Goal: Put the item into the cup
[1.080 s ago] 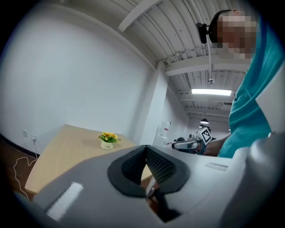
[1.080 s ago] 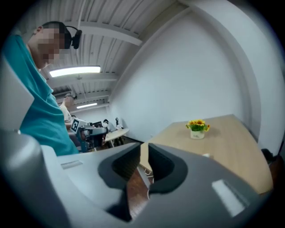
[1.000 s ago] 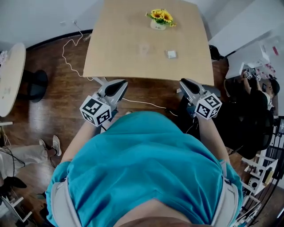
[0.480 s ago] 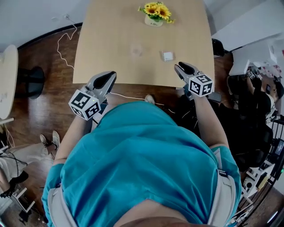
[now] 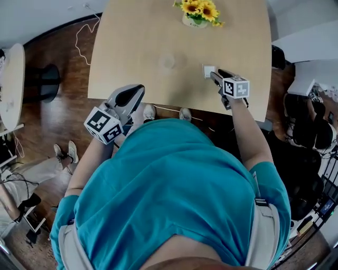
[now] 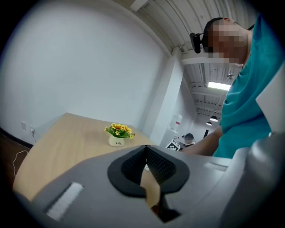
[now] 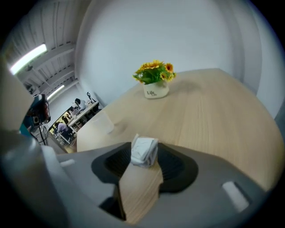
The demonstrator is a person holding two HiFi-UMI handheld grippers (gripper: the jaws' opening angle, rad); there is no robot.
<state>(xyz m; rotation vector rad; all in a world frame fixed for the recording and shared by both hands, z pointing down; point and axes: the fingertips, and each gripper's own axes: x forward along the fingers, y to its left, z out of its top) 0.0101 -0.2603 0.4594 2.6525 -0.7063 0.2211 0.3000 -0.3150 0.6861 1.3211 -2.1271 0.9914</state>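
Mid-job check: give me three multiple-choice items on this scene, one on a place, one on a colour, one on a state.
1. On the table, the cup stands: A left of the item; B right of the item; C stacked on the item.
2. The flowers are: A red; B yellow; C white.
3. The right gripper has its jaws: A shut, empty; B apart, the item between them; C clamped on the cup.
Answers: A, the head view shows it left of the item. B, the petals are yellow. B, the jaws have just been opening and the item sits between them.
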